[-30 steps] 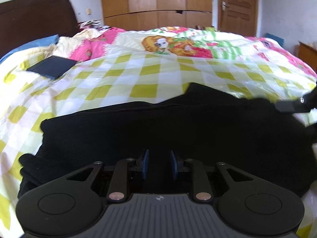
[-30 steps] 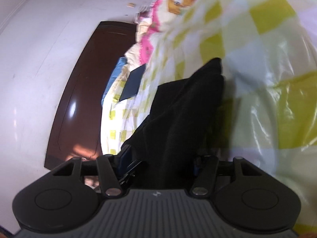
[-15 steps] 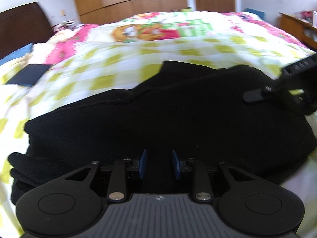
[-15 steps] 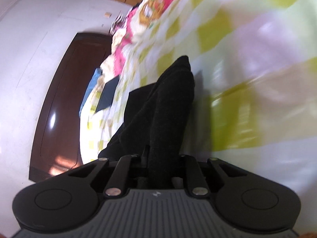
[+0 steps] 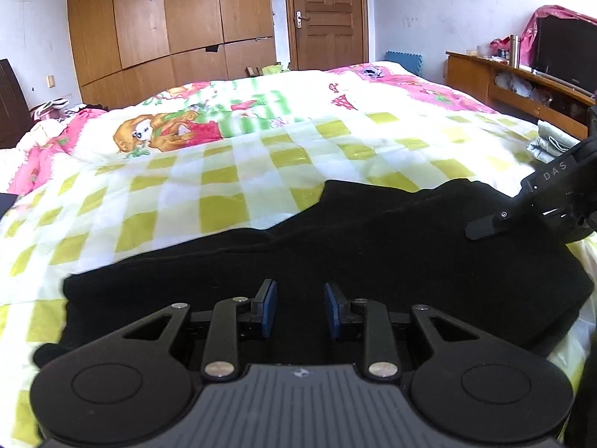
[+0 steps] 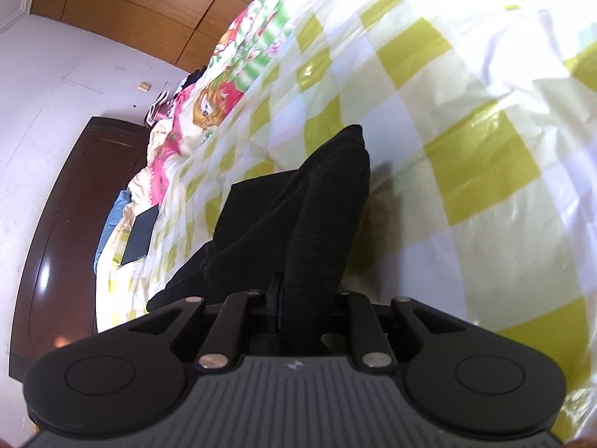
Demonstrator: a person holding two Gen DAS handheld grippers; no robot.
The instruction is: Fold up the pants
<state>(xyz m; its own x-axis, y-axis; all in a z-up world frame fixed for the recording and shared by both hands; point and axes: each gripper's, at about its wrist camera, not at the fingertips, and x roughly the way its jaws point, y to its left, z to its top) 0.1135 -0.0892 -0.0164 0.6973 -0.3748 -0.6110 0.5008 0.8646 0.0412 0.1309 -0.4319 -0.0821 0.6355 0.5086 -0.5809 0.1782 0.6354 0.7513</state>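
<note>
**While both claws work the black pants on the bed**

While you hold the two claws over the bed [image 5: 231, 183], the pants [image 5: 373, 254] lie across the yellow-checked cover as a long dark band, stretching from the lower left of the left wrist view to the right edge.

Left claw [image 5: 300, 310]: its blue pads [image 5: 269, 308] stand a little apart, low over the black cloth. You cannot tell from this view whether cloth is caught between them.

Right claw [image 6: 308, 306]: its jaws have just been closing, and they now stand pressed on a bunched fold of the pants [image 6: 321, 224], which rises from between the fingers toward the checked cover [image 6: 466, 119]. In the left wrist view the right claw [image 5: 481, 227] enters from the right edge, with its tip on the far end of the pants.

A wooden wardrobe [image 5: 168, 18] and a door [image 5: 328, 11] stand behind the bed.
</note>
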